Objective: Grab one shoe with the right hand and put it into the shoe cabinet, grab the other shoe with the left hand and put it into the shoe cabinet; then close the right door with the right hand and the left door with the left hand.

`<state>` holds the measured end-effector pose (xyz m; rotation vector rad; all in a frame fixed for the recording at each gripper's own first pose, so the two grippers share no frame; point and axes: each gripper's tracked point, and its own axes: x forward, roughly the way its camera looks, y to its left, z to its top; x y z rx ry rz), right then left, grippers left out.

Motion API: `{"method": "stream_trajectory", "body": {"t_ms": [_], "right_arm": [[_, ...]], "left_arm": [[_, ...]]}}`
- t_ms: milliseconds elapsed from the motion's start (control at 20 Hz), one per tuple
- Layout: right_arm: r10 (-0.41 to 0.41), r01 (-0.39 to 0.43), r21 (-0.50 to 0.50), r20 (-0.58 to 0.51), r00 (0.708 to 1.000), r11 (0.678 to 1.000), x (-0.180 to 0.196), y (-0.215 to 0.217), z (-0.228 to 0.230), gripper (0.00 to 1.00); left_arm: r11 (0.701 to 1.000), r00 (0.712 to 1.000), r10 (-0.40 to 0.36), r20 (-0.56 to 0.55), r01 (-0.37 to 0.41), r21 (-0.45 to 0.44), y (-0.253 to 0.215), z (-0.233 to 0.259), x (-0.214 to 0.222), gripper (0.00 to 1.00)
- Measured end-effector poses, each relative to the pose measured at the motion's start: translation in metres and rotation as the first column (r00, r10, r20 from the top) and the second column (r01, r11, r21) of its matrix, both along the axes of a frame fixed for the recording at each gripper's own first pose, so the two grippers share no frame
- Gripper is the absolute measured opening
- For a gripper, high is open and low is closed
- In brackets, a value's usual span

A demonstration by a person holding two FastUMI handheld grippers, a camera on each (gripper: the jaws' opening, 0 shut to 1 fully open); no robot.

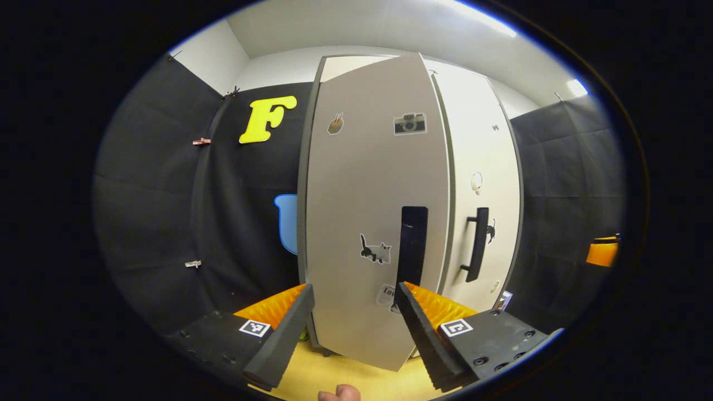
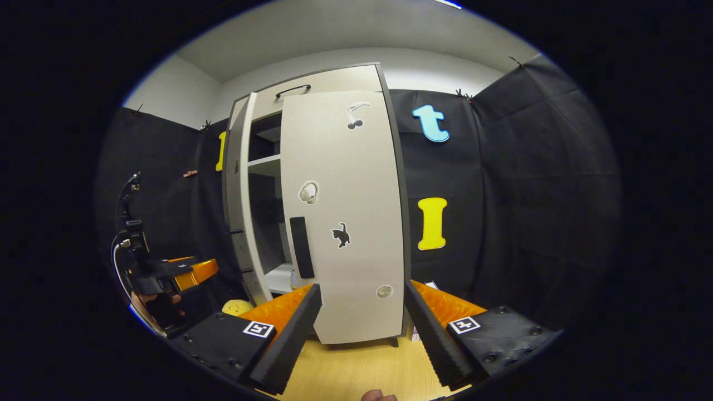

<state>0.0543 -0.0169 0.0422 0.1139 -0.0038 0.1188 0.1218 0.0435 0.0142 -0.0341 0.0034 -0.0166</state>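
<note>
Facing the shoe cabinet (image 1: 412, 184) in the left gripper view, left tongs (image 1: 353, 328) spread apart and empty before its left door (image 1: 373, 211), slightly ajar, right door (image 1: 484, 189) shut, right gripper view, right tongs (image 2: 362, 328) apart and empty before the right door (image 2: 345, 211), left door (image 2: 242, 200) swung open, shelves (image 2: 264, 164) showing, left tongs (image 2: 189, 273) at far left.

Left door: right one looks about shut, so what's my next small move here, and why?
Probably push the left door inward with the left gripper. In the right gripper view it stands ajar, with shelves showing in the gap beside the right door. The left gripper is open and empty, right in front of that panel.
</note>
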Motion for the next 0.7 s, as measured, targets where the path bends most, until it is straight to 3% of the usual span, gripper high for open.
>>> {"method": "stream_trajectory", "body": {"t_ms": [700], "right_arm": [[-0.01, 0.011, -0.021, 0.02, 1.0, 1.0, -0.012, 0.011, 0.001, 0.98]], "left_arm": [[0.998, 0.997, -0.059, -0.041, 0.059, 0.0, -0.025, -0.004, -0.063, 0.95]]}}
